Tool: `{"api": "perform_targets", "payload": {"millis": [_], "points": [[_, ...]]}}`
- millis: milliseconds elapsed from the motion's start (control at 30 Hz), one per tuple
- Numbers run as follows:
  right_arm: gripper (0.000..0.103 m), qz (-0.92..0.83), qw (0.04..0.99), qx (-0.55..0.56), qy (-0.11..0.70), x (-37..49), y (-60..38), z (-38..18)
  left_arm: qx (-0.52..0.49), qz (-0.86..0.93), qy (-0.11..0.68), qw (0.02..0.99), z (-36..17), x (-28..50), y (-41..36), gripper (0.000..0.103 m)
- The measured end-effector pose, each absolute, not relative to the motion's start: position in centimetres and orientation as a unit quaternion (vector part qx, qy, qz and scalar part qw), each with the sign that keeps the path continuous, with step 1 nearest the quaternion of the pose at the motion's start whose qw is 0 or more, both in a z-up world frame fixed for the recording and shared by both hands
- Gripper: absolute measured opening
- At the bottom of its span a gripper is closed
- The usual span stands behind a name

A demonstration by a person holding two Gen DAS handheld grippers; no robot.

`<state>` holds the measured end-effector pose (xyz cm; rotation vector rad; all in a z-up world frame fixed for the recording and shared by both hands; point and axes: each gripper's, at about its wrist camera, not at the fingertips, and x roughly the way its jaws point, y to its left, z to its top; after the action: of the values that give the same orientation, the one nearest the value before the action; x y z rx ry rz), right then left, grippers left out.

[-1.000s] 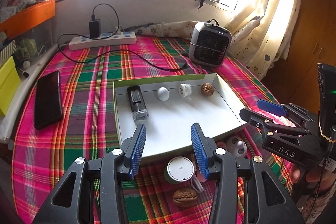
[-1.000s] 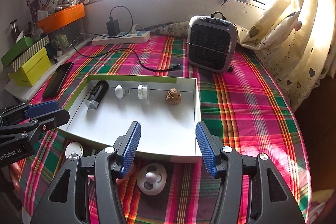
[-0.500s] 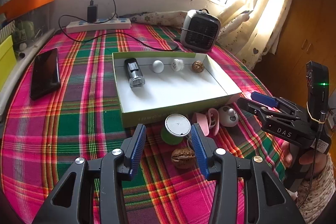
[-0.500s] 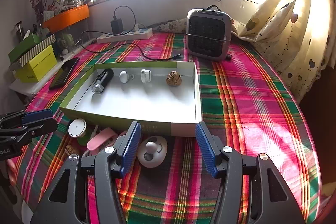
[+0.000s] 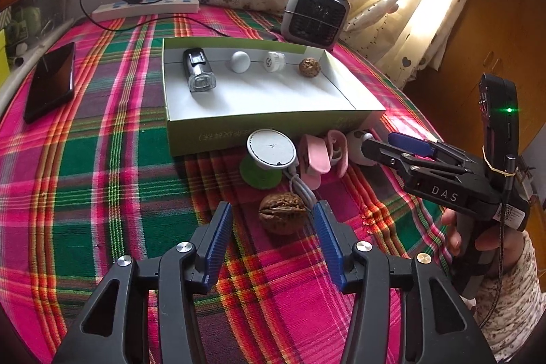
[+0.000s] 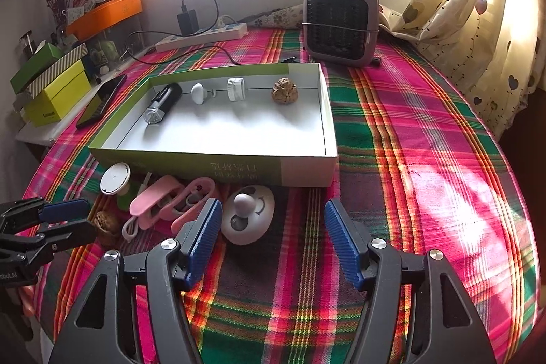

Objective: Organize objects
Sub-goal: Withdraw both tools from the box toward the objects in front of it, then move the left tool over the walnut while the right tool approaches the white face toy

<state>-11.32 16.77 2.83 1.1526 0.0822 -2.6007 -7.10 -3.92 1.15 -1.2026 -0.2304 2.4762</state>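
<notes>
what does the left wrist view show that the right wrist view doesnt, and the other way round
Only the left wrist view shows the person's hand gripping the right tongs, and the walnut on the cloth in full, lying between the open left tongs.

Only the right wrist view shows the yellow and green boxes, and the white round gadget in full, partly between the open right tongs.

Both show the shallow box holding four items in a row, the pink clips, the small heater and the power strip.
</notes>
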Motion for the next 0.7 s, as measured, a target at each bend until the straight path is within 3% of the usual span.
{"api": "perform_targets", "payload": {"millis": [700], "points": [[0.063, -0.890, 0.142, 0.432, 0.043, -13.1, 15.4, 1.8, -0.432, 0.884, -0.049, 0.171, 0.7, -7.9, -2.3, 0.049]]}}
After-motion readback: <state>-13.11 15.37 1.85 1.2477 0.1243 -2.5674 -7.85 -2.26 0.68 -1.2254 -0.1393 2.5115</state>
